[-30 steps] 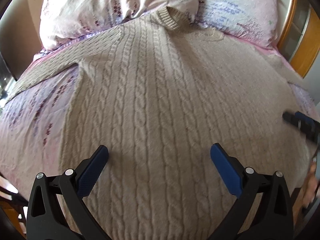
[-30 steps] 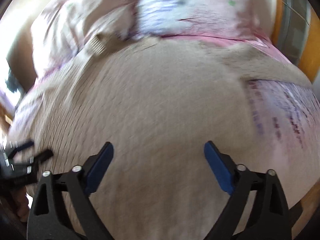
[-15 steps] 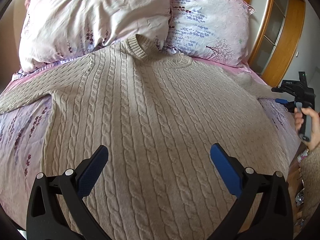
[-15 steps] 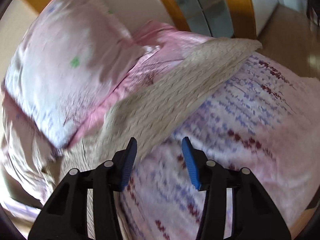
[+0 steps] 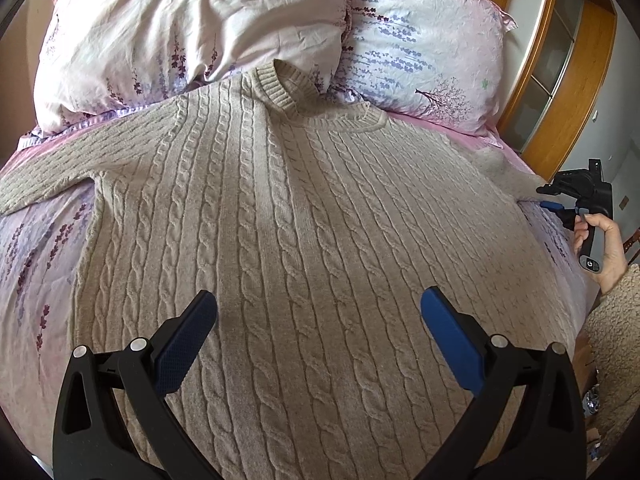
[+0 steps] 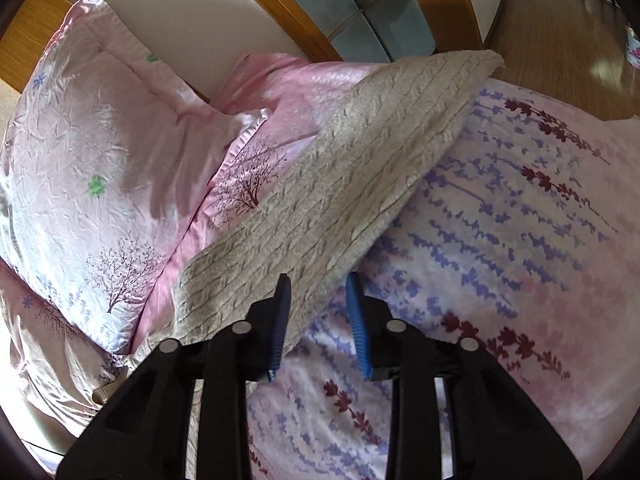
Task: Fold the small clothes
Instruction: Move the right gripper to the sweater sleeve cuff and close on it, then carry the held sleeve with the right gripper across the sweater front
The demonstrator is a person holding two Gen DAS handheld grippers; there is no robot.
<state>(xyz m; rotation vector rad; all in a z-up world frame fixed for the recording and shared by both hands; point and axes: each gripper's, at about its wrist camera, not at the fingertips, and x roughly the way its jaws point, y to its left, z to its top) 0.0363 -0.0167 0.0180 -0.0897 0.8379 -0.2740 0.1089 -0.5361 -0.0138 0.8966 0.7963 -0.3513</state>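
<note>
A beige cable-knit sweater (image 5: 304,216) lies flat, face up, on the bed, collar toward the pillows. My left gripper (image 5: 318,312) is open wide and empty, hovering above the sweater's lower body. My right gripper (image 6: 316,292) is partly open, its jaws either side of the lower edge of the sweater's right sleeve (image 6: 360,160), not clamped on it. The sleeve stretches diagonally to the bed's edge. The right gripper also shows in the left wrist view (image 5: 560,208), held by a hand at the sleeve.
Two floral pink pillows (image 5: 192,28) (image 5: 420,48) lie at the head of the bed. The floral bedspread (image 6: 500,260) covers the bed. A wooden headboard and cabinet (image 5: 568,92) stand at the right; wooden floor (image 6: 560,40) lies beyond the bed.
The left gripper has pulled back and up, showing more of the sweater and pillows. The right gripper swung from the sweater body to the right sleeve and narrowed its jaws around the sleeve's edge.
</note>
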